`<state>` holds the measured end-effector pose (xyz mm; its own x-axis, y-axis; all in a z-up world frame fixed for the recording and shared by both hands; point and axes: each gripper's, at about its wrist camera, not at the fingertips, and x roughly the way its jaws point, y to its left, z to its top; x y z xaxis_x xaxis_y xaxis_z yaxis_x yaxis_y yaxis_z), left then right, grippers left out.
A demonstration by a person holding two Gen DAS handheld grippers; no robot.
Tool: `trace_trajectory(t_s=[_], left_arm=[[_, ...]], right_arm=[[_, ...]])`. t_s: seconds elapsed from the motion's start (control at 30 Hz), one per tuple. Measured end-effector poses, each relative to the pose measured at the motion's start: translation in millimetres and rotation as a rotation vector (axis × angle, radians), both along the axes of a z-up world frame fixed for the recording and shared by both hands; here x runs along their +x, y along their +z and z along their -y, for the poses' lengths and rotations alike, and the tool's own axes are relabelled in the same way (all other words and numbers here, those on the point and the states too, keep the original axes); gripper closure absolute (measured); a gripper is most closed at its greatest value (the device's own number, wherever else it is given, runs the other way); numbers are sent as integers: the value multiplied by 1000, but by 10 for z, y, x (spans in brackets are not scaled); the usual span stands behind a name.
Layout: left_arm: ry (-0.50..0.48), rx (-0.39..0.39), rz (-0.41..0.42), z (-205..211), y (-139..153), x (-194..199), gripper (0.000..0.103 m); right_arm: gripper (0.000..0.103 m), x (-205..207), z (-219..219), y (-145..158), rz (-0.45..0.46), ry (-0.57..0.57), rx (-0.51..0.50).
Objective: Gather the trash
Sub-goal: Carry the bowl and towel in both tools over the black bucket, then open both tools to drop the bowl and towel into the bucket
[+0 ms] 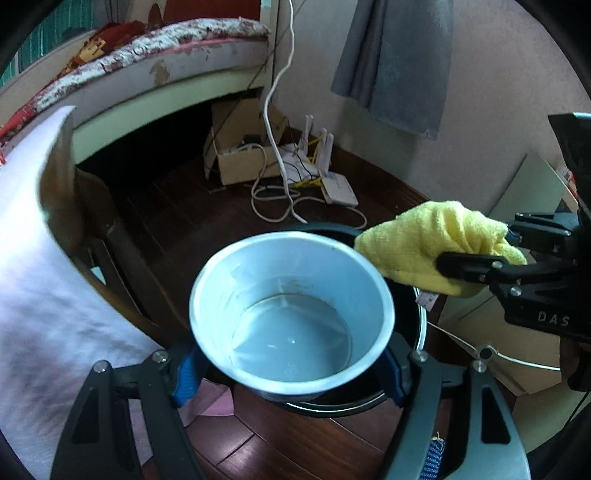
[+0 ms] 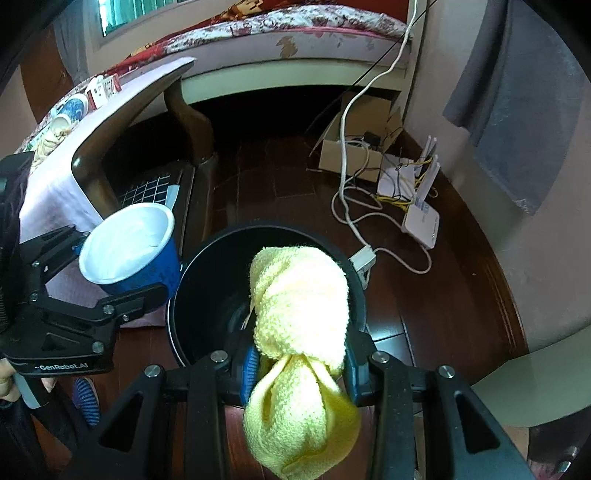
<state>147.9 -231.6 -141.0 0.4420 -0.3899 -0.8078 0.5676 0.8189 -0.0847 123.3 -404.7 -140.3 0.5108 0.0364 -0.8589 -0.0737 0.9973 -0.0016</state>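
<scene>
The bed (image 2: pixel 295 33) runs across the top of both views, its patterned cover above a pale frame. Below it the dark wood floor (image 2: pixel 288 177) fills the middle. At upper left of the right wrist view stands the surface (image 2: pixel 122 99), draped in a pale cloth, with small cups and packets on its far end. A grey cloth (image 1: pixel 399 62) hangs on the wall at upper right.

The black bin (image 2: pixel 207 291) stands on the floor at centre, mouth open. Behind it, toward upper right, lie a cardboard box (image 2: pixel 351 147), a white router (image 2: pixel 423 221) and loose white cables (image 2: pixel 345 155).

The yellow cloth (image 2: pixel 299 295), bunched, is pinched at its waist by the right gripper (image 2: pixel 299 365), whose blue pads press it from both sides; its upper part hangs above the bin's mouth. The blue paper cup (image 1: pixel 291 310), white inside and empty, is clamped at its sides by the left gripper (image 1: pixel 291 369) and held above the bin's left rim.
</scene>
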Motion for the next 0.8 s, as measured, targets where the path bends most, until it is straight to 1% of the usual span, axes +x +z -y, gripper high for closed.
trace_trajectory(t_s=[0.13,0.2,0.23,0.27,0.3,0.33,0.4,0.47,0.6,0.73,0.8], left_arm=[[-13,-3,-25,22,-66,69,26],[-17,-24,-50,23,-111,135,24],[-13,-24,-59,25,-137,160,12],[-12,-28,-66,30,-155,165,6],[-10,-38,-62,16,-164,162,1],[-7,-40,-56,8,-173,162,1],[-4,-31,-60,4,-193,153,1],[12,-30,-58,-26,-211,161,1],[38,-22,-44,-62,-209,151,1],[68,-7,-12,-110,-150,124,1],[86,-12,0,-148,-86,113,1]], right_arm=[[63,63,-43,-87,-25,18,7],[59,112,-60,-107,-26,20,22],[46,171,-48,-123,-32,15,38],[26,216,-32,-134,-42,1,36],[20,234,-16,-127,-36,-12,36],[17,258,19,-108,-22,-28,50],[17,303,102,-72,-27,-70,80],[17,313,168,8,-6,-94,114],[17,321,264,124,19,-152,147],[17,340,239,169,20,-151,119],[17,345,217,193,24,-144,97]])
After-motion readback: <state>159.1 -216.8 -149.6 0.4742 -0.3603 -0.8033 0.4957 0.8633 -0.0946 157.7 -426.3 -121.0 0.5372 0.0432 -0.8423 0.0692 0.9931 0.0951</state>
